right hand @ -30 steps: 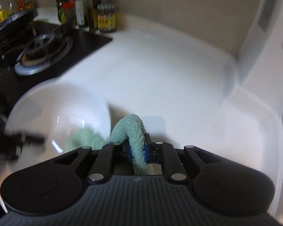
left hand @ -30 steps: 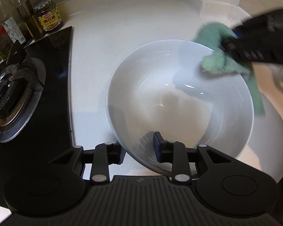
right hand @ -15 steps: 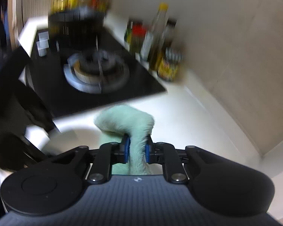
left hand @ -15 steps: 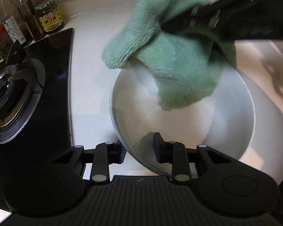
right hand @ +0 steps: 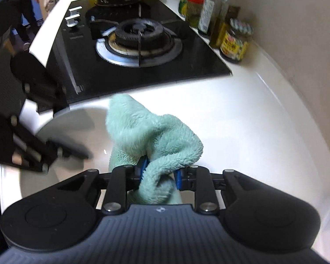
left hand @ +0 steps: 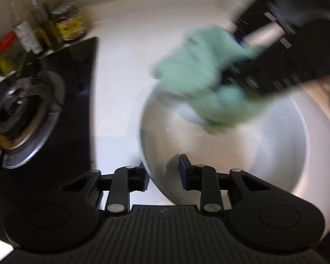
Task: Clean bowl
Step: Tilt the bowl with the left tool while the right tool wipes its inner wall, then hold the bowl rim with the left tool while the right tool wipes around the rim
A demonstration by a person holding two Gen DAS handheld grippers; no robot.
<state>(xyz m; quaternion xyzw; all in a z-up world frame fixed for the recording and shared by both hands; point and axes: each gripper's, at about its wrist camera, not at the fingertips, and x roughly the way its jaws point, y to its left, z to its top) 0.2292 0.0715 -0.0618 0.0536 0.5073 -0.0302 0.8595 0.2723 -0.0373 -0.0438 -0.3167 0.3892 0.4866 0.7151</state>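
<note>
Beside the black stove [right hand: 143, 50], the left gripper [left hand: 164, 173] is clamping the rim of the white bowl [left hand: 275, 149], while the right gripper [right hand: 159, 175], its jaws just opening, is holding the green cloth [right hand: 156, 132] over the bowl.

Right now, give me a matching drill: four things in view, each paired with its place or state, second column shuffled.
Things:
1. green cloth
2. white bowl
3. gas burner
4. yellow-label jar

Places/states:
A. on the counter by the wall, beside the bottles
B. set in the black hob
C. rim between the left gripper fingers
D. bunched between the right gripper fingers, whose jaws have just been opening

Pairs: 1-D, 2-C, 3-B, 4-A
</note>
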